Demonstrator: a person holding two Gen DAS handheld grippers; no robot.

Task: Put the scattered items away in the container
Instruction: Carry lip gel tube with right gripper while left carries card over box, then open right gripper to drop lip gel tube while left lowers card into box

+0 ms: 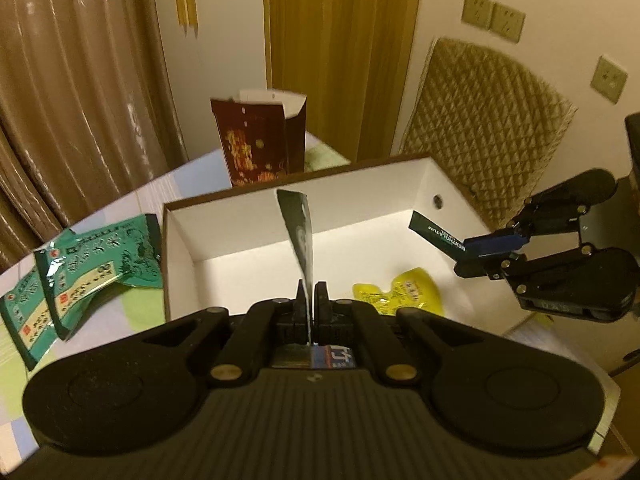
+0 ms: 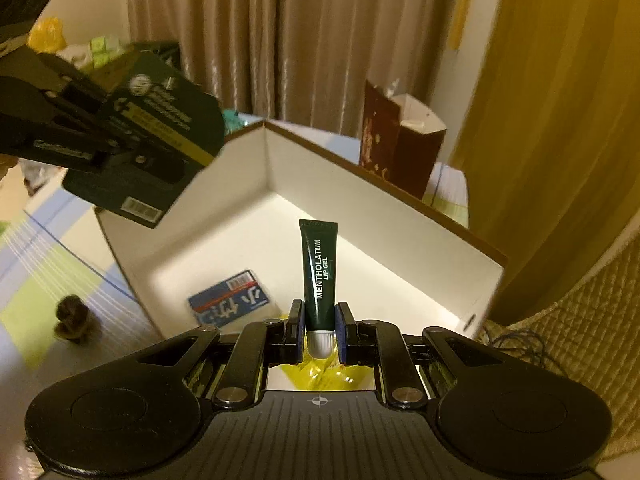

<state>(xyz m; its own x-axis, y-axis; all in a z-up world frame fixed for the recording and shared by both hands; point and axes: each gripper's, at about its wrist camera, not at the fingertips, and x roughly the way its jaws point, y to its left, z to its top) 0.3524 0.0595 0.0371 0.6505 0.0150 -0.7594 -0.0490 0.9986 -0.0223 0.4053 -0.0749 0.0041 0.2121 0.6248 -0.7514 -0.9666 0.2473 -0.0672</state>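
Blue packet (image 2: 229,298) only from right wrist

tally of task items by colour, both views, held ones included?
Green sachets, on the cloth outside the box: 2
Dark flat card pack, held by left tool: 1
Dark lip gel tube, held by right tool: 1
Yellow packet, in the box: 1
Blue packet, in the box: 1
Total: 6

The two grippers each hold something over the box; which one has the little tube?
The right gripper: its jaws pinch the dark green lip gel tube near its white cap. The left gripper clamps a flat dark packet instead.
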